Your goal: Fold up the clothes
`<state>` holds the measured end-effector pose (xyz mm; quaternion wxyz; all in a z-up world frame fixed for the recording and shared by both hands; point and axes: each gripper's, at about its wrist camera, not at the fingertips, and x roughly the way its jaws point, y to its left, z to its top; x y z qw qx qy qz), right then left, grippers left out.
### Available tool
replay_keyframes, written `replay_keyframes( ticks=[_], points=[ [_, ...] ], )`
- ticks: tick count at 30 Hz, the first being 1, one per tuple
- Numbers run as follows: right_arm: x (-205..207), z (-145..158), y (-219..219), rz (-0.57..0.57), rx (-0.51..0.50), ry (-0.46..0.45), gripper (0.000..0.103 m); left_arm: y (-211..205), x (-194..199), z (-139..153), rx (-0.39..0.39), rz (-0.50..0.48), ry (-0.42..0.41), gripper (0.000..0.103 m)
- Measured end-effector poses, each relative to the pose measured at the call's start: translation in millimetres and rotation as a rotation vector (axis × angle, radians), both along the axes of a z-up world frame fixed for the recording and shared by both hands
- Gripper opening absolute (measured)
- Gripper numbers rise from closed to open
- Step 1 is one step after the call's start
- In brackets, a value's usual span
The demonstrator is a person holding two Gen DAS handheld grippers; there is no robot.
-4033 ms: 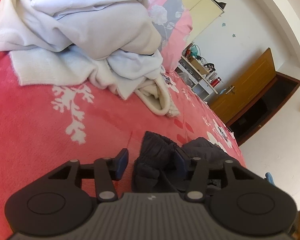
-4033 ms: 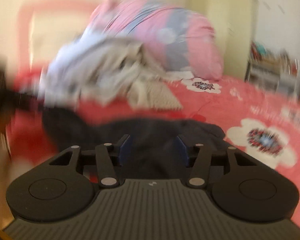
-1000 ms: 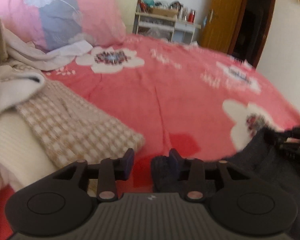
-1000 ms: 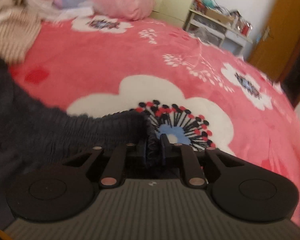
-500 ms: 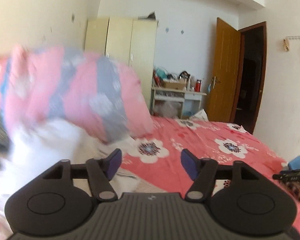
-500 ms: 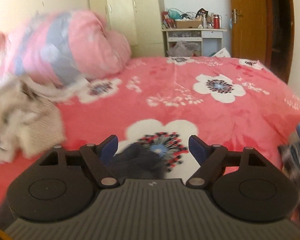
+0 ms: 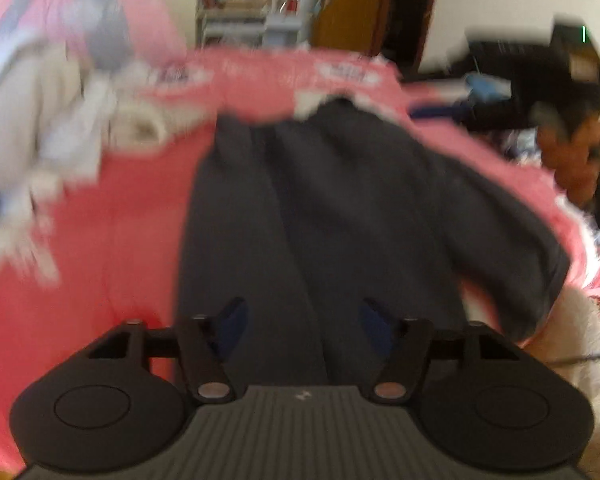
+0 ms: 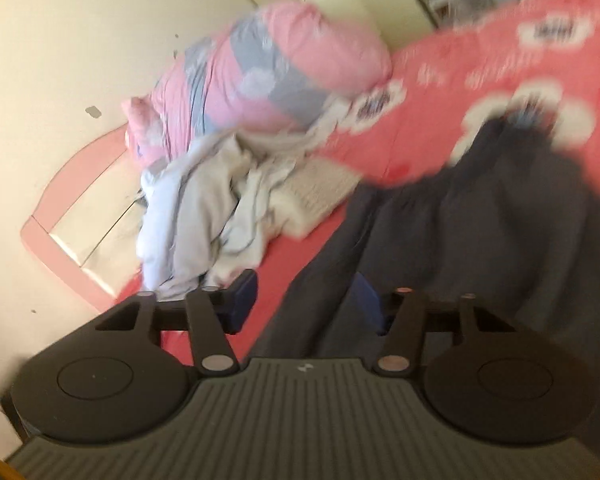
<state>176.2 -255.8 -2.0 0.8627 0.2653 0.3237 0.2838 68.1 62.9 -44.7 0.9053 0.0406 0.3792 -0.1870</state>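
A dark grey pair of trousers [image 7: 340, 200] lies spread lengthwise on the red flowered bed cover [image 7: 112, 220]. My left gripper [image 7: 302, 322] hovers over its near end, open, nothing between the blue pads. In the right wrist view the same dark garment [image 8: 480, 220] stretches away to the right, and my right gripper [image 8: 306, 300] is open above its near left edge. The right gripper's body [image 7: 540, 84], held by a hand, shows at the upper right of the left wrist view. Both views are blurred by motion.
A heap of white and cream clothes [image 8: 220, 200] sits left of the trousers, also seen as the heap [image 7: 60, 120] in the left view. A pink and grey rolled quilt [image 8: 276, 72] lies behind it by the pink headboard [image 8: 72, 184]. A shelf [image 7: 248, 16] and wooden door [image 7: 356, 4] stand beyond the bed.
Both grippers let go of the dark trousers about a second ago, lifted, and now point down at the garment laid out flat. Both stay open.
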Motion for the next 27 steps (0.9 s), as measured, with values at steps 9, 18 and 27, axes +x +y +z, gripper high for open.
replay_keyframes(
  ticks=[9,18,27],
  points=[
    [89.9,-43.4,91.6,0.009,-0.025,0.156,0.046,17.4,5.9,-36.5,-0.021,0.119,-0.009,0.021],
    [184.5,-83.6,135.2,-0.061,-0.191,0.265,0.031,85.5,7.1,-41.7,-0.321,0.244,0.035,0.002],
    [224.0,-83.2,204.1,0.062,-0.163,0.204,0.021,160.4,-5.2,-68.1,-0.598,0.435,0.134,0.004]
  ],
)
